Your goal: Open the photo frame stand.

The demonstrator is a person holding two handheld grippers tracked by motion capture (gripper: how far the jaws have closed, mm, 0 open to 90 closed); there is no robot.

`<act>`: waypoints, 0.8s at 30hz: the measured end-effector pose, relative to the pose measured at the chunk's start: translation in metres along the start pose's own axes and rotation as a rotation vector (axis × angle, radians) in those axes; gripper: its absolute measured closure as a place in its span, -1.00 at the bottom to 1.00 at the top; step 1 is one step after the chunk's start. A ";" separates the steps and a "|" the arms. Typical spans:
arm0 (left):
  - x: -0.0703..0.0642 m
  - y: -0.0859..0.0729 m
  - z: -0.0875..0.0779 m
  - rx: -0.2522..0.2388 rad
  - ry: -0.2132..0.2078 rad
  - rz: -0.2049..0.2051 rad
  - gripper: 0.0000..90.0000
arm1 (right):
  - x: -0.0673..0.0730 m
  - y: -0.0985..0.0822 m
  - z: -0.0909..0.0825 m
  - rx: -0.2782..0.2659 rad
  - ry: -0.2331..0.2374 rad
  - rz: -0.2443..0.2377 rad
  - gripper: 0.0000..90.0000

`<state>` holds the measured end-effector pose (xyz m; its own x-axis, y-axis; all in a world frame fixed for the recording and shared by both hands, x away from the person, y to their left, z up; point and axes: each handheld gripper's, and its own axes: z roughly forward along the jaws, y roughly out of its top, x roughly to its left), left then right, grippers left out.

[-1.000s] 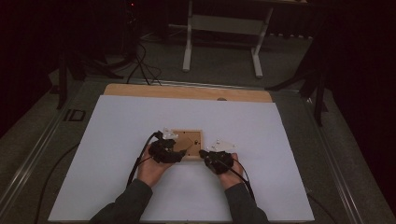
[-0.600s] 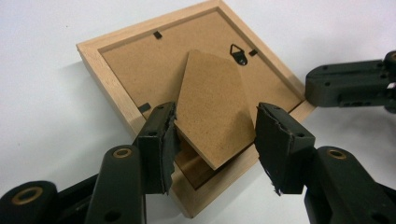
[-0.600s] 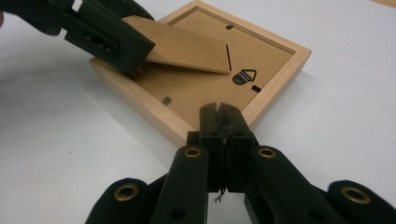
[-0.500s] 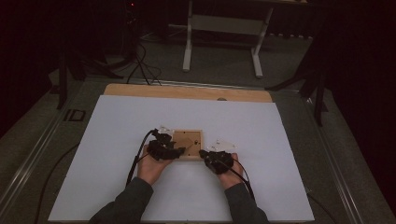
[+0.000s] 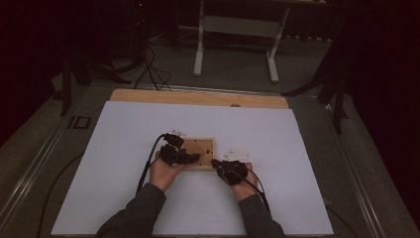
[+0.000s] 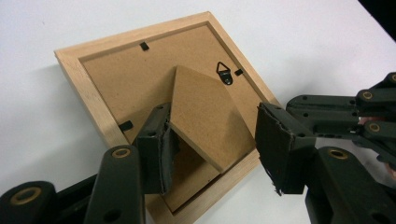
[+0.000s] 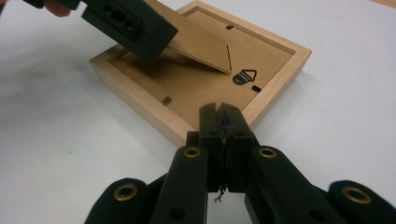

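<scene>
Left gripper (image 6: 212,149) jaws stand apart around the frame's (image 6: 88,91) raised stand flap (image 6: 205,116). Right gripper (image 7: 223,123), pressed together, rests at the frame's corner. Thin, stiff flap likely snaps; grip its free edge.

We see the high view dim (room beyond black); both gripper views bright, softly blurred nearest the tongs.
</scene>
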<state>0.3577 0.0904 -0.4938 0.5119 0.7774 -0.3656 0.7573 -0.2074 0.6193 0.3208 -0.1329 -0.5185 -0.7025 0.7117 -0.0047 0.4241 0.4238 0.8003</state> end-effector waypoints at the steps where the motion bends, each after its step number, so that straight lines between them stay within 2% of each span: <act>1: 0.001 0.001 0.001 0.002 -0.014 -0.023 0.09 | 0.000 0.000 0.000 0.001 0.001 0.002 0.95; 6: 0.003 0.002 0.002 0.014 -0.035 -0.045 0.17 | 0.000 0.000 0.000 0.000 -0.001 0.002 0.94; 11: 0.006 0.006 0.001 0.004 -0.068 -0.081 0.12 | 0.000 0.000 0.000 0.000 0.000 0.002 0.93; 17: 0.007 0.006 0.002 0.022 -0.054 -0.091 0.10 | 0.000 0.000 0.000 0.000 0.000 0.002 0.92; 18: 0.008 0.006 0.003 0.025 -0.053 -0.093 0.15 | 0.000 0.000 0.000 0.000 -0.001 0.003 0.92; 24: 0.010 0.006 0.006 0.043 -0.074 -0.113 0.24 | 0.000 0.000 0.000 -0.001 -0.001 0.004 0.89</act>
<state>0.3702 0.0937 -0.4975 0.4497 0.7518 -0.4822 0.8275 -0.1475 0.5417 0.3210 -0.1333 -0.5185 -0.7002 0.7139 -0.0026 0.4262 0.4208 0.8008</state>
